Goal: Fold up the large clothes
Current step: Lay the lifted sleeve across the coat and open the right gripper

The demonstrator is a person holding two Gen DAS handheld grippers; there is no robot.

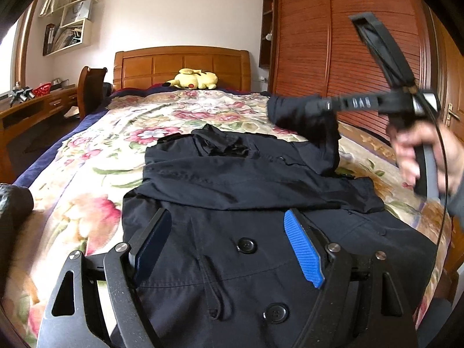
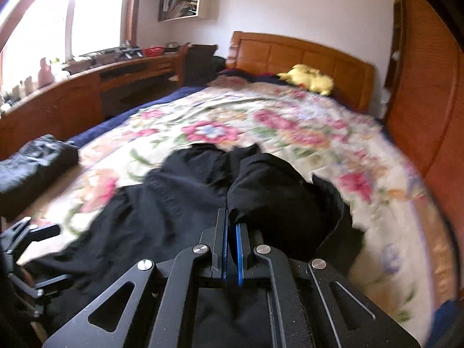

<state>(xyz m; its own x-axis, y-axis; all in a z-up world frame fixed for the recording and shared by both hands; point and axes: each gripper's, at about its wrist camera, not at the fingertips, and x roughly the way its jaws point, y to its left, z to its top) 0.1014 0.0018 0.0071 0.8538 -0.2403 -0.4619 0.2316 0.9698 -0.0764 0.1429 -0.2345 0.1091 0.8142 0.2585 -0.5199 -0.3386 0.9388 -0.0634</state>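
Observation:
A large black buttoned coat (image 1: 237, 191) lies flat on the floral bedspread (image 1: 95, 156), collar toward the headboard. Its left sleeve is folded across the chest. My left gripper (image 1: 229, 232) is open and empty, hovering over the coat's lower front near the buttons. My right gripper (image 2: 231, 232) is shut on the coat's right sleeve (image 2: 272, 194) and holds it lifted above the bed. In the left wrist view the right gripper (image 1: 324, 105) is at the right, holding the sleeve (image 1: 304, 119) up over the coat's right shoulder.
A yellow plush toy (image 1: 192, 79) lies by the wooden headboard (image 1: 182, 63). A wooden wardrobe (image 1: 348, 43) stands right of the bed. A desk (image 2: 87, 81) and chair (image 1: 90, 87) stand on the left. A dark folded item (image 2: 32, 162) lies at the bed's left edge.

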